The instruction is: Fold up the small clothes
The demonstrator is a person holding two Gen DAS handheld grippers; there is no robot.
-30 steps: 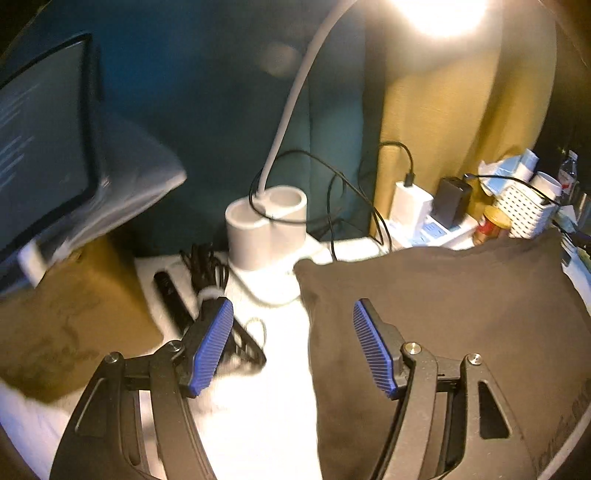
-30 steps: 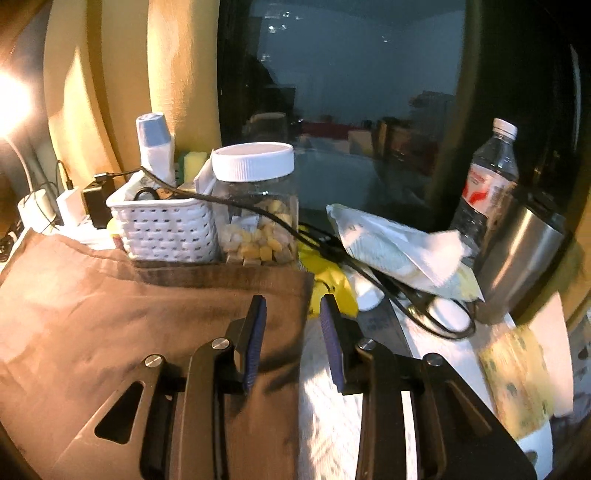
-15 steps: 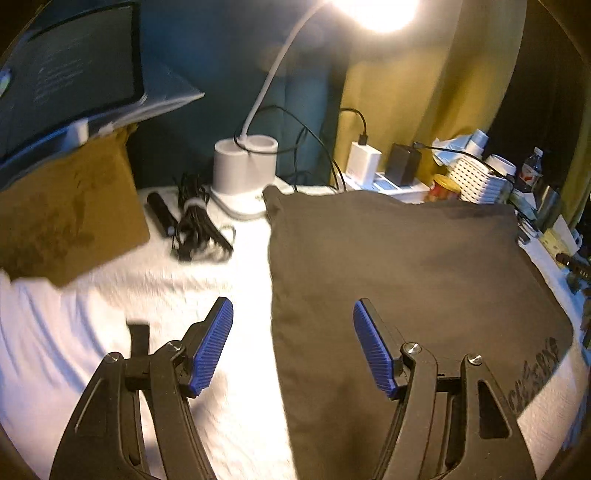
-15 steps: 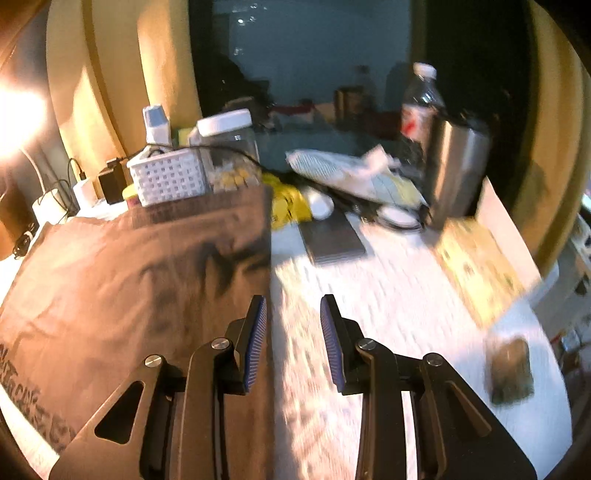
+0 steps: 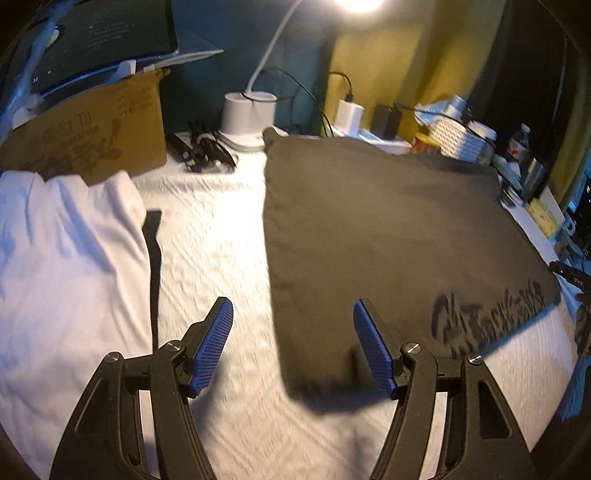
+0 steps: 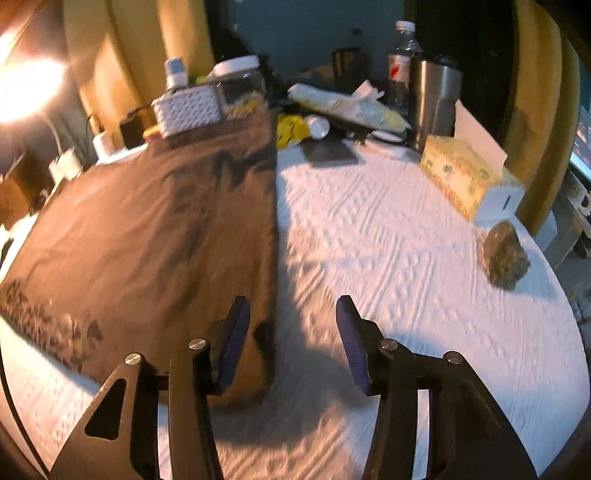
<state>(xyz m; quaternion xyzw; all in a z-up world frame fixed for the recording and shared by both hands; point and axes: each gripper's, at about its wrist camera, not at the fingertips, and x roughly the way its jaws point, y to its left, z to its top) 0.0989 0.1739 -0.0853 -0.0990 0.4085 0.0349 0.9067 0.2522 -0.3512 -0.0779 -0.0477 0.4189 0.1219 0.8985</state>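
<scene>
Brown garment point(image 6: 155, 221) flat now; right claw point(image 6: 293, 332) opening.

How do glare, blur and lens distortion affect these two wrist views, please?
Left wrist: the lamp blows out at the top and the white cover smears with motion. Right wrist: lamp glare floods the upper left corner, the dark shirt is blurred. Both bend straight edges fisheye-style.
</scene>
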